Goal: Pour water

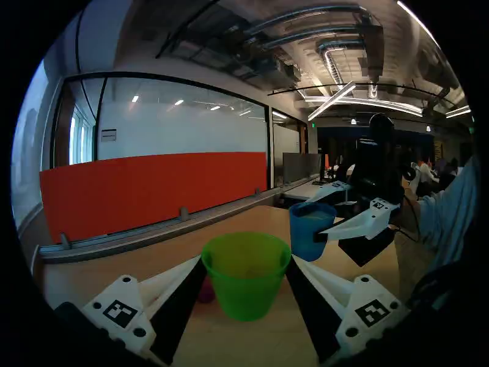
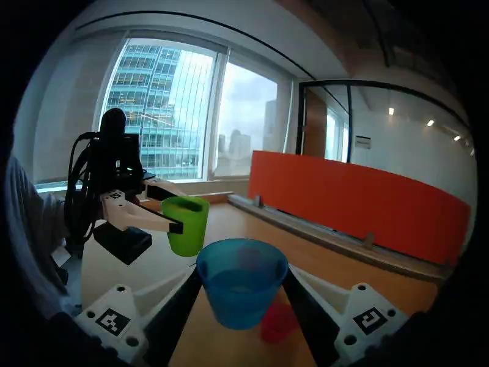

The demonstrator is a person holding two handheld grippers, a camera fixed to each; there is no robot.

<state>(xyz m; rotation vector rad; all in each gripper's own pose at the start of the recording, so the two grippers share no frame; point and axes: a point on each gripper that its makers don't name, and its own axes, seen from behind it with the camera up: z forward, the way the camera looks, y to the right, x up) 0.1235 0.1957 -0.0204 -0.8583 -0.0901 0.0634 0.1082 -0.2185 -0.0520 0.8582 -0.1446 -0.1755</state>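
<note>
Two plastic cups are held upright over a pale wooden bench, one in each hand-held gripper.

In the left gripper view, the left gripper has its two white-and-black fingers pressed against opposite sides of a green cup. It grips the cup just under the rim, and the cup stands straight with its mouth facing up. Whether anything is inside cannot be told. Beyond it and a little to the right, the right gripper clasps a blue cup, also upright. The blue cup is near the green one but apart from it. A person's pale sleeve shows at the right, behind that gripper.

In the right gripper view, the blue cup sits between the right gripper's own fingers, and both fingers bear on its sides below the rim. Its wall is translucent, and a faint line low inside may be a liquid level, though this is uncertain. A small red thing lies on the bench just below and to the right of the blue cup, partly hidden by it. Farther off to the left, the left gripper holds the green cup, and it looks raised off the bench.

An orange panel runs along the far edge of the bench behind a grey rail, with a glass wall above it. A large window looks out on tall buildings past another edge of the bench.
</note>
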